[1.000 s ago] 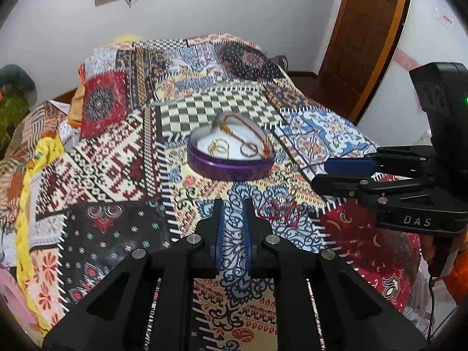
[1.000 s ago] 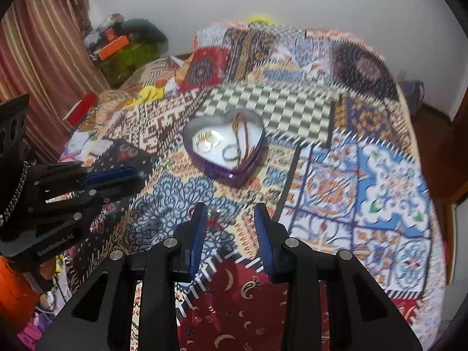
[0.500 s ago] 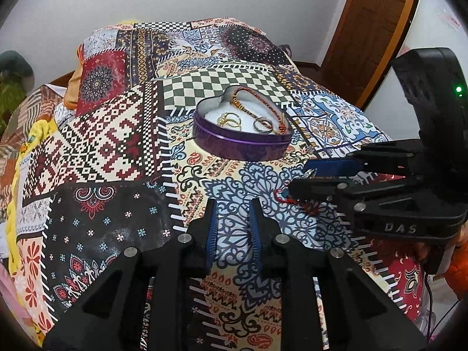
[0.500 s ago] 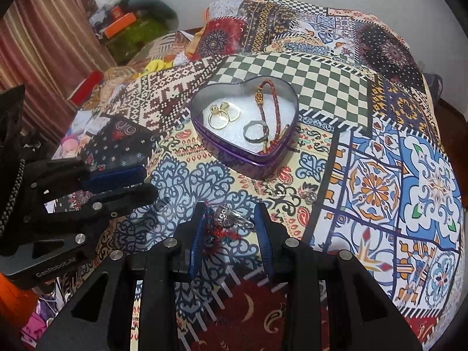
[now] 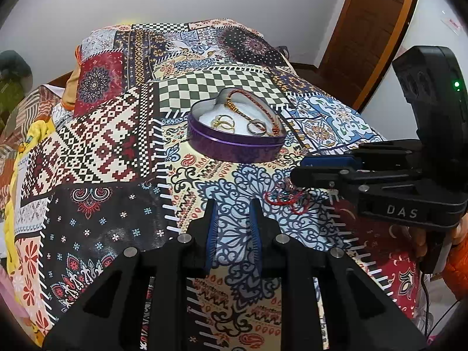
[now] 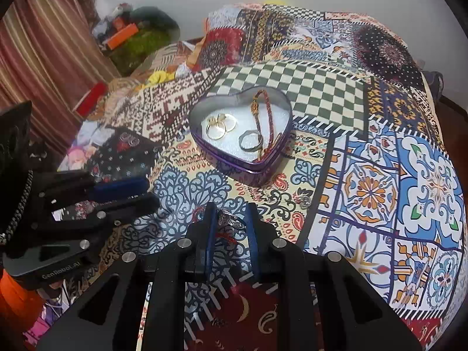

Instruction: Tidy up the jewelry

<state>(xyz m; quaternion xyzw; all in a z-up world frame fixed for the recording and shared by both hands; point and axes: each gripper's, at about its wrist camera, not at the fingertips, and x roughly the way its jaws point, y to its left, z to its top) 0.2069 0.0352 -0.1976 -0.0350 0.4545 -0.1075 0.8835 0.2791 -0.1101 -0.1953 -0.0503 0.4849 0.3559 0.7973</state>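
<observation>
A purple heart-shaped tin (image 5: 234, 149) (image 6: 263, 172) sits on the patterned bedspread. It holds gold rings (image 6: 219, 127), a silver ring (image 6: 250, 142) and a braided red-gold bracelet (image 6: 261, 117). A red thread bracelet with a silver charm (image 5: 285, 199) (image 6: 229, 222) lies on the bedspread nearer me. My right gripper (image 6: 229, 220) (image 5: 295, 172) is open, its fingers on either side of this bracelet, low over it. My left gripper (image 5: 232, 213) (image 6: 146, 193) is open and empty, to the left of that bracelet.
The patchwork bedspread (image 5: 102, 146) covers the whole bed. A small silver piece (image 6: 304, 203) lies on the cloth right of my right gripper. A wooden door (image 5: 365, 29) stands at the far right; clutter and a curtain (image 6: 44, 58) are beside the bed's left side.
Both grippers have moved forward and lower toward the tin. My right gripper has come down around the red thread bracelet. My left gripper's jaws have opened wider.
</observation>
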